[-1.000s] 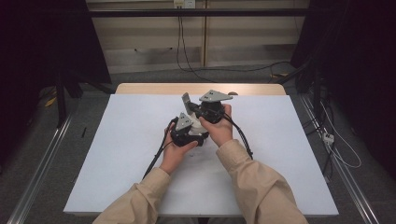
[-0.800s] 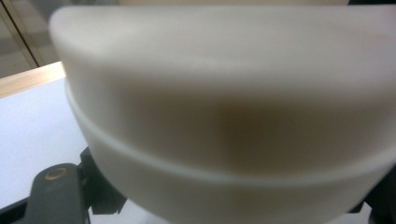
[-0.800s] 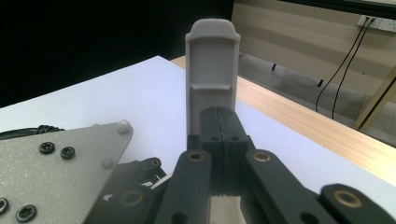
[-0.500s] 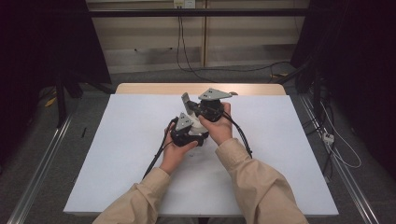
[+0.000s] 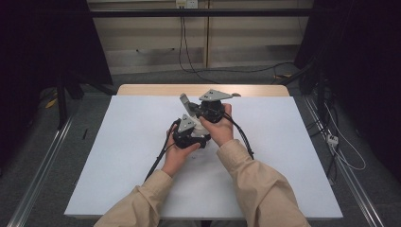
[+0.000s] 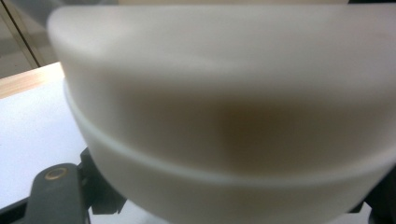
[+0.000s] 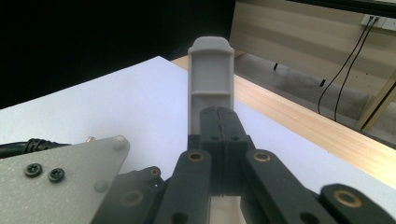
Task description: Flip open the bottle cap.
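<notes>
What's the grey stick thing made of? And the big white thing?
The grey piece looks like matte moulded plastic: even colour, rounded edges, no shine. The white thing, close and blurred, seems smooth, slightly see-through plastic with a soft sheen and a raised ridge; hard to be sure.

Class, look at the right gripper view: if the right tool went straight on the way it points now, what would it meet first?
Probably nothing nearby. The right tool, jaws shut on an upright grey plastic piece, points over the white table sheet toward the pale wooden table edge; beyond lies floor, though depth is uncertain.

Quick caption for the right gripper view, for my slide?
Right gripper, jaws shut on a flat grey plastic piece, above the white table.
</notes>
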A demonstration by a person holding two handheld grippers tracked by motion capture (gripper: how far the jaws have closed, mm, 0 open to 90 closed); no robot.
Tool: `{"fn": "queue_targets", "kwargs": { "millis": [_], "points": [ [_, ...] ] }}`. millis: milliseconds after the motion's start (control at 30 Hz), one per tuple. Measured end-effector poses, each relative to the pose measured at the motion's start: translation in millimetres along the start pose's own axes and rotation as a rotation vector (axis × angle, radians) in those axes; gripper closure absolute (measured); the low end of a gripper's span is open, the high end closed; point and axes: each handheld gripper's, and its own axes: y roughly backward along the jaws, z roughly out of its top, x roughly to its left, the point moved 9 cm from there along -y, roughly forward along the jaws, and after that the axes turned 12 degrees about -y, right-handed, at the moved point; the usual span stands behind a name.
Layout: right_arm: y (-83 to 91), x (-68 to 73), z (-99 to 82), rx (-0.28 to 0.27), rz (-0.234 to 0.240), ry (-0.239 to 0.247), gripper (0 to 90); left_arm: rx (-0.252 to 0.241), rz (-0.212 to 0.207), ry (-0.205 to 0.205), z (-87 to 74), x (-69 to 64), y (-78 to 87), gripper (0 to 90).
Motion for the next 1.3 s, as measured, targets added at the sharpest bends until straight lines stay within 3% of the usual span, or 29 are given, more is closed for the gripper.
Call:
{"fn": "queue_targets", "kwargs": {
  "millis": [167,200,567,767,867,967,1033,1100,1167,1233,1300],
  "points": [
    [-3.2,1.2,-0.7,0.011,0.004,0.001,90.0,0.002,0.000,-0.005,-0.2,0.1,0.2,18.8],
    [-3.9,1.2,-1.0,0.013,0.006,-0.001,90.0,0.002,0.016,-0.004,-0.2,0.7,0.0,18.8],
    [-10.5,0.6,-6.4,0.057,0.010,-0.009,90.0,-0.001,-0.001,0.003,-0.1,-0.5,0.1,18.8],
    [-12.5,3.1,-6.5,0.064,0.009,0.007,90.0,0.003,0.011,0.002,-0.4,1.3,0.4,18.8],
    [-11.8,2.1,-6.8,0.054,0.019,-0.013,90.0,0.001,-0.003,0.005,0.1,-0.7,0.2,18.6],
    [-9.8,2.2,-7.3,0.044,0.023,-0.017,89.6,0.005,0.008,-0.003,0.2,0.0,0.5,18.5],
    [-7.6,2.1,-7.2,0.040,0.019,-0.012,81.9,0.010,-0.014,-0.004,0.1,-0.4,2.5,16.5],
    [-4.4,1.6,-6.9,0.037,0.017,-0.016,72.8,0.013,-0.008,-0.012,2.1,0.8,5.8,11.0],
    [-0.4,1.1,-7.4,0.032,0.018,-0.014,69.2,0.011,-0.013,-0.009,5.0,0.3,10.9,10.1],
    [4.8,0.8,-7.6,0.022,0.021,-0.016,55.7,0.023,-0.030,-0.024,7.0,-1.9,15.7,8.9],
    [11.8,0.4,-7.7,0.014,0.022,-0.023,51.4,0.051,-0.041,-0.033,6.1,-3.6,21.0,8.4]
  ]
}}
